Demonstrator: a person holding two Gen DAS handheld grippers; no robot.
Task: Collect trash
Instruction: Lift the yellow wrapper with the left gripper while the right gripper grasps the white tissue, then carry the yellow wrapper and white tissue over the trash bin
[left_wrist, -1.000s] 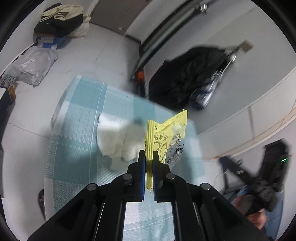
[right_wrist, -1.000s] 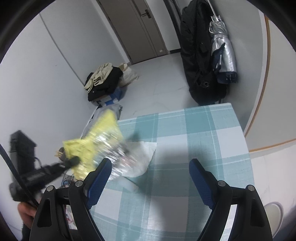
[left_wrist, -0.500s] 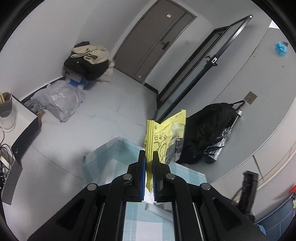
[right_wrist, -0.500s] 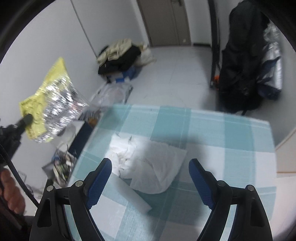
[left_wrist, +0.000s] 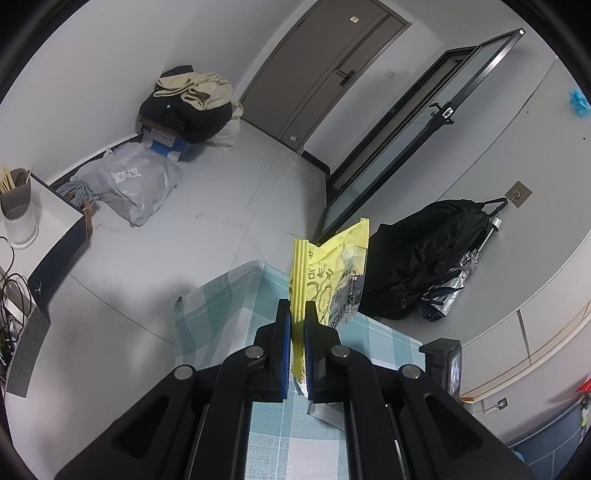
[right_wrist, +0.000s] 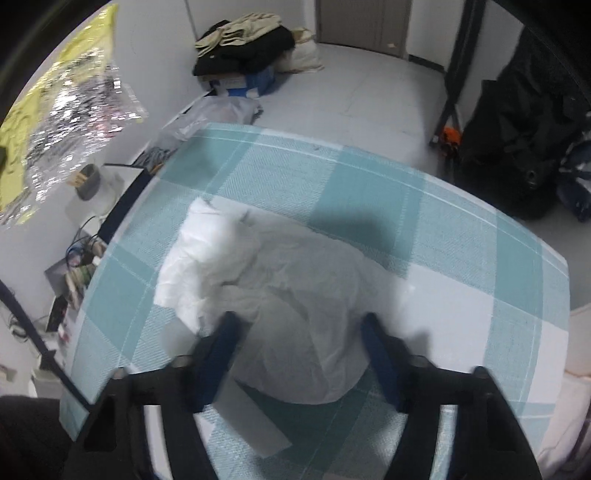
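Note:
My left gripper (left_wrist: 297, 314) is shut on a yellow snack wrapper (left_wrist: 334, 275) and holds it upright in the air above the near end of the teal checked table (left_wrist: 221, 306). The same wrapper, with its silver inside, shows at the top left of the right wrist view (right_wrist: 62, 118). My right gripper (right_wrist: 301, 326) is open and low over a crumpled white tissue (right_wrist: 266, 291) lying on the table (right_wrist: 443, 221), one finger on each side of the tissue. A flat white paper strip (right_wrist: 255, 421) lies under its left finger.
On the floor lie a pile of clothes on a blue box (left_wrist: 188, 107), a grey plastic bag (left_wrist: 129, 181) and a black backpack with an umbrella (left_wrist: 424, 258) hung on the wall. A low white side table with a cup (left_wrist: 16, 214) stands at left. A grey door (left_wrist: 321, 70) is behind.
My left gripper has lifted the wrapper up and away from the table. My right gripper has come down and forward over the white tissue.

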